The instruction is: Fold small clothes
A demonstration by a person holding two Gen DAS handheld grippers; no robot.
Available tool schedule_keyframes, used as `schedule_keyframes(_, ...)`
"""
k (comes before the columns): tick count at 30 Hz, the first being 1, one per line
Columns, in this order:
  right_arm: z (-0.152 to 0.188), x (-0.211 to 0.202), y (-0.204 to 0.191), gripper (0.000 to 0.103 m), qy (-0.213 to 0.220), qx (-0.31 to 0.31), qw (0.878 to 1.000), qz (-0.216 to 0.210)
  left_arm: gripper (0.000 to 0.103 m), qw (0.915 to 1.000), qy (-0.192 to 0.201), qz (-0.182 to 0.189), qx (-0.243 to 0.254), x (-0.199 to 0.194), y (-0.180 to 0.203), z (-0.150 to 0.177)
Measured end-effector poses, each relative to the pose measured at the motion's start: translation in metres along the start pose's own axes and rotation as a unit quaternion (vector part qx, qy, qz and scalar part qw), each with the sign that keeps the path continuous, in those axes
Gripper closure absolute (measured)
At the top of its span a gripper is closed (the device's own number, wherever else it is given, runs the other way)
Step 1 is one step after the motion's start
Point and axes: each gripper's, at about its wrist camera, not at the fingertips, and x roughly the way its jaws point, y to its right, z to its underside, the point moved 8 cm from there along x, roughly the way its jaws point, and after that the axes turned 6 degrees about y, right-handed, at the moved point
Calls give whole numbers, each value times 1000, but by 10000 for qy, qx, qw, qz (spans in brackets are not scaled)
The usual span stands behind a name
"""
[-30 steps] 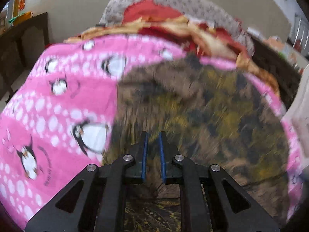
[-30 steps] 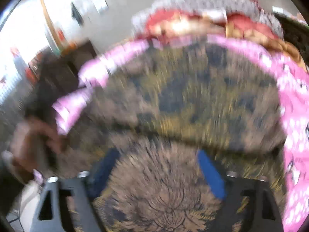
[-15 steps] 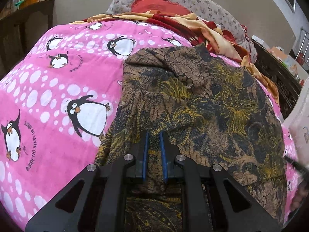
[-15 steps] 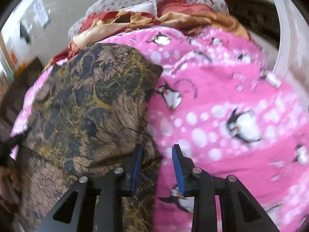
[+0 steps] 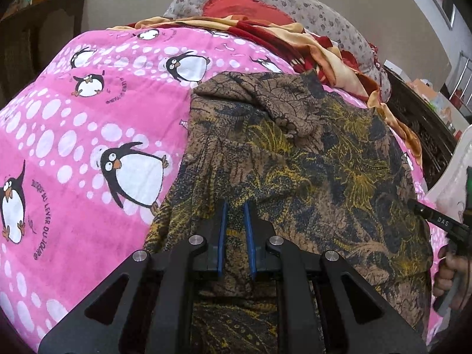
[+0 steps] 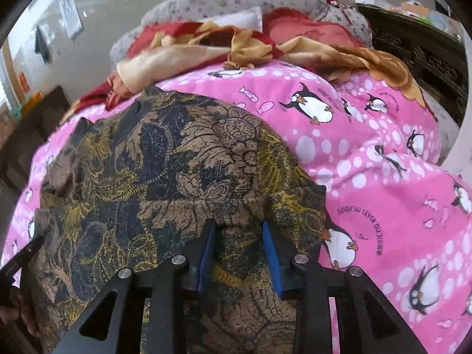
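Left hand-held gripper (image 5: pixel 236 230) is pinched on the near hem of the brown patterned garment (image 5: pixel 295 159) spread on the bed (image 5: pixel 88 135), right hand-held gripper (image 6: pixel 239 247) half-closed over its hem, grip unclear; I judge next: lift and fold away.

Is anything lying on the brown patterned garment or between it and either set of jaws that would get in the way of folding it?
Nothing visible. The brown garment lies bare on the pink penguin bedspread; the left gripper and right gripper are right at its near edge.
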Motion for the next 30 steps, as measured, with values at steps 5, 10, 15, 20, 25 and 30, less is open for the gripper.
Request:
schedule_keyframes(5,-11,-45,-40,73,525,-378,9979,-70,92,10000,4,36,-40,0,-1,0)
schedule_keyframes(10,51,-19,-68,73,-53,-884,9960,-153,92,9999,-1,97,-97,0,-2,0)
schedule_keyframes(15,46,-64,-60,73,203,-363,9987,-284,92,9999,-5,106,-107,0,-3,0)
schedule_keyframes(20,91,-57,-66,63,-79,-524,9979,-383,92,9999,-8,95,-100,0,-3,0)
schedule_keyframes(25,91,-61,-67,63,237,-444,9974,-512,92,9999,-111,-38,92,-1,0,-1)
schedule_keyframes(30,87,-73,-69,63,223,-522,9981,-239,91,9979,-110,317,552,-35,33,5)
